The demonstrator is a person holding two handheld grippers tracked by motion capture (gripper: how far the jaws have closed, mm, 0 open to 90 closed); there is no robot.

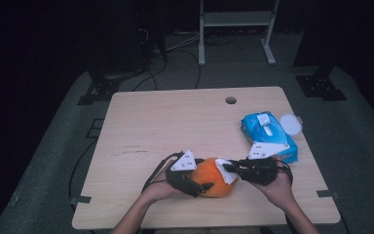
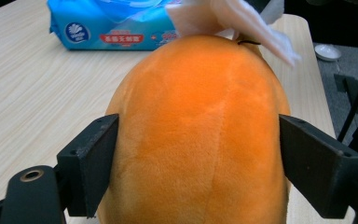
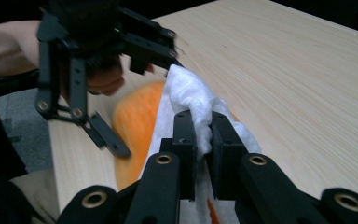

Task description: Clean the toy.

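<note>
While the left gripper [image 2: 193,172] has its fingers clamped on either side of the orange plush [image 2: 200,135], the right gripper [image 3: 203,140] pinches a white wipe [image 3: 193,100] between its fingers, probably touching the plush on the worktop [image 1: 165,122].

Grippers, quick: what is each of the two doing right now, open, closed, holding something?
Left gripper: closed on the orange plush toy, jaws pressing its sides.
Right gripper: shut on a white wipe lying against the toy.

My left gripper [image 1: 195,181] hides the orange plush's [image 1: 213,178] near side; the wipe [image 3: 193,100] runs off the right gripper view's bottom edge.
</note>
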